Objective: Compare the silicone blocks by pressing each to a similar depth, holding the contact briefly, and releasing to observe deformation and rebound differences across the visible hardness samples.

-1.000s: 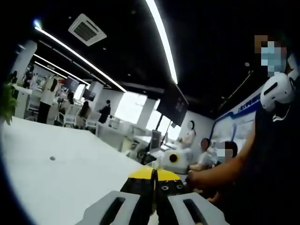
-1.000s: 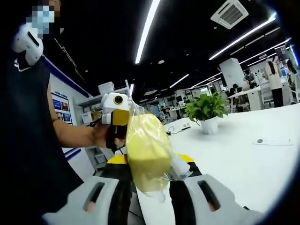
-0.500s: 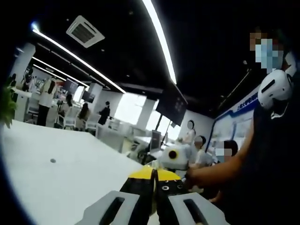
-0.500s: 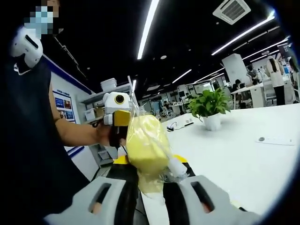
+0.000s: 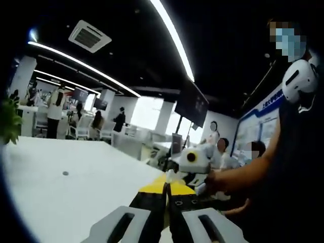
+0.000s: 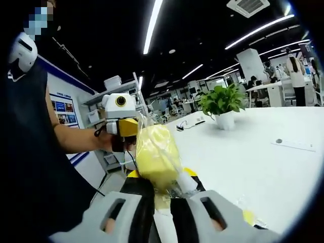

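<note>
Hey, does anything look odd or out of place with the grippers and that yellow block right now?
Yes. The right gripper pinches a soft yellow block in a clear plastic bag, held up in the air rather than resting on the white table. The left gripper is shut on nothing.

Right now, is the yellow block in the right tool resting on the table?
No: in the right gripper view the yellow block, wrapped in clear plastic, is pinched in the right tool and held up above the white table.
</note>
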Demonstrator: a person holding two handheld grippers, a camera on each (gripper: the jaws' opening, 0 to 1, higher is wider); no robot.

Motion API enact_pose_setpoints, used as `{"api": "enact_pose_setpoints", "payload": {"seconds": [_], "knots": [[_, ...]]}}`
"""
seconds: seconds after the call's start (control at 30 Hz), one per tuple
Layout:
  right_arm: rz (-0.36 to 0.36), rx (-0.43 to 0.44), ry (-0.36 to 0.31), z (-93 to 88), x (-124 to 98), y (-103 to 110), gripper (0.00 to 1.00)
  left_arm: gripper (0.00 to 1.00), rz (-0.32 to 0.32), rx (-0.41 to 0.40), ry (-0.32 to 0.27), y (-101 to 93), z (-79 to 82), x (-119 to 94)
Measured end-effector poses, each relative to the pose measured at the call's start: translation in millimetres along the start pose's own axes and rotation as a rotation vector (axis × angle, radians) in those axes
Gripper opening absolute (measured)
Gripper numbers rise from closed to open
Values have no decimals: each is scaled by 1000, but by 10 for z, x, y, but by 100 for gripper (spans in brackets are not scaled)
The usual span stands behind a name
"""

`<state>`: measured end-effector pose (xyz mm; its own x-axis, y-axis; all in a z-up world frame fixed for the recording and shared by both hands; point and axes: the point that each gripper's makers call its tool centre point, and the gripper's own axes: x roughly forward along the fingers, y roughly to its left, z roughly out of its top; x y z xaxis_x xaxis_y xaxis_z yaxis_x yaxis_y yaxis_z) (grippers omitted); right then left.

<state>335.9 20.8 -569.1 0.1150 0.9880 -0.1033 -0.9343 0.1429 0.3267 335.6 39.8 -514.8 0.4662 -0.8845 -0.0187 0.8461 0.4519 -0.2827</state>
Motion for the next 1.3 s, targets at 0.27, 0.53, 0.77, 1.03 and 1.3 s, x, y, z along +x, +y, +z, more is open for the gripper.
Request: {"api": "enact_pose_setpoints", "payload": {"seconds": [0.27, 0.53, 0.77, 1.03, 1.3], "knots": [[-5, 23, 14, -33, 0, -12, 4, 1, 15, -21, 25, 48, -68, -5], [-3, 34, 26, -52, 2, -15, 4, 1, 22, -46, 62, 65, -151, -7], [3, 43, 37, -49, 14, -2, 4, 1, 9, -63, 62, 58, -146, -22], [5, 56, 30, -7, 27, 10, 4, 1, 3, -7, 50, 54, -106, -33], [11, 65, 30, 27, 15, 25, 4, 0, 12, -42, 31, 42, -68, -31]]}}
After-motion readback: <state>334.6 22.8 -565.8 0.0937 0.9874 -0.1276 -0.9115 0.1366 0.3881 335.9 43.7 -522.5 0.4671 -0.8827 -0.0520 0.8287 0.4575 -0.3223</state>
